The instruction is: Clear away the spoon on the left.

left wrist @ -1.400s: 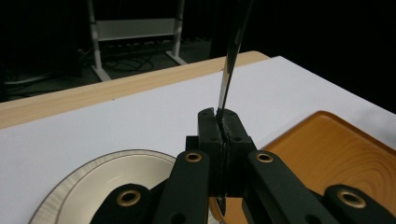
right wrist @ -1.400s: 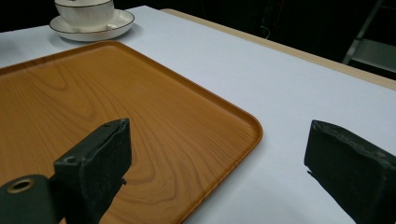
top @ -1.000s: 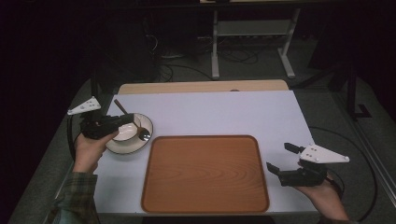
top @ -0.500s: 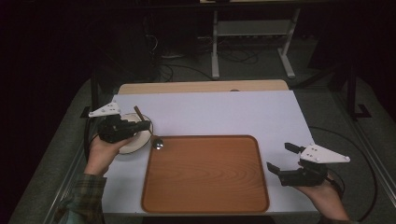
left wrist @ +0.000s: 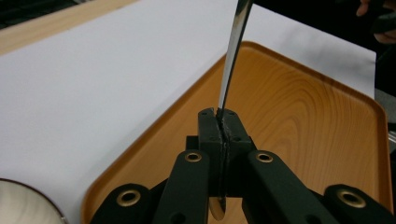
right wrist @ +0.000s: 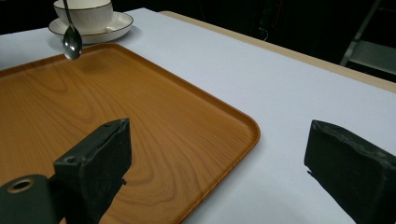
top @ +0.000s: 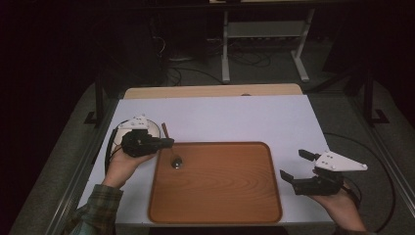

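Spoon, a slim polished metal one (top: 174,155), hangs bowl-down from the left tongs (top: 166,142), which are clenched on its handle; the left gripper view shows the two black jaws pressed flat on the thin shaft (left wrist: 232,56). Its bowl sits over the near-left corner of the rounded wooden tray (top: 215,182), just above the wood as far as the right gripper view tells. Behind it, the white bowl on its dark-rimmed white saucer (right wrist: 88,18) stands on the pale counter (top: 235,117), just beside the tray's left edge. The right tongs (top: 298,166) rest released, jaws wide, holding nothing, by the tray's right edge. The step looks like carrying the spoon onto the tray. Next comes lowering it until it lies flat on the wood, then letting go.
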A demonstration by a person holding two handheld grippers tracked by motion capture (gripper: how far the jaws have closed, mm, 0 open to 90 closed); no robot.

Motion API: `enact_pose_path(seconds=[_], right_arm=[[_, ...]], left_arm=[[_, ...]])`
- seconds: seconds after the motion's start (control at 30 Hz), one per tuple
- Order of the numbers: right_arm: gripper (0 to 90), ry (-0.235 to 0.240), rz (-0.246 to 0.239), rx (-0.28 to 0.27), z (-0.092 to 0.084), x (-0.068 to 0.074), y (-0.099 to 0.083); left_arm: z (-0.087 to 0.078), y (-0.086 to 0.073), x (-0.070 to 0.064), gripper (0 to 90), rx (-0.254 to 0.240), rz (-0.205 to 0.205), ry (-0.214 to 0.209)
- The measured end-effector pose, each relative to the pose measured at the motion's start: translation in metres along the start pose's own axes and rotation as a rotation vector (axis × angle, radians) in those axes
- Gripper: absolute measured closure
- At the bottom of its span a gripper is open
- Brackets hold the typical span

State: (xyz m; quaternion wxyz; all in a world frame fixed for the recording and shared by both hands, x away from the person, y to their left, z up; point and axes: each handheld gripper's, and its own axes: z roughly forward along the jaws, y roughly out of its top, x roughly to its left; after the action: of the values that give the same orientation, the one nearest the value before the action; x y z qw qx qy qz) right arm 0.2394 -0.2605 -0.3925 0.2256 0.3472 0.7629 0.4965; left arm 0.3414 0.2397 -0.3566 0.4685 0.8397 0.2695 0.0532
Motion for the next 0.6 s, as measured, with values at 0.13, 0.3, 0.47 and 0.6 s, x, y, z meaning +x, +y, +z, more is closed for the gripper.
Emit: enact_pose_path(seconds=[0.13, 0.3, 0.47, 0.6], right_arm=[[6.8, 0.001, 0.001, 0.0, 0.0, 0.0, 0.0], [6.8, 0.0, 0.001, 0.0, 0.0, 0.0, 0.0], [6.8, 0.001, 0.0, 0.001, 0.0, 0.0, 0.0], [6.8, 0.001, 0.0, 0.002, 0.0, 0.0, 0.0]], left_arm=[[0.007, -0.001, -0.002, 89.1, 0.026, 0.009, -0.008], [0.015, -0.003, -0.006, 89.1, 0.06, 0.02, -0.015], [0.024, -0.003, -0.011, 89.1, 0.084, 0.039, -0.026], [0.028, -0.002, -0.015, 89.0, 0.088, 0.04, -0.045]])
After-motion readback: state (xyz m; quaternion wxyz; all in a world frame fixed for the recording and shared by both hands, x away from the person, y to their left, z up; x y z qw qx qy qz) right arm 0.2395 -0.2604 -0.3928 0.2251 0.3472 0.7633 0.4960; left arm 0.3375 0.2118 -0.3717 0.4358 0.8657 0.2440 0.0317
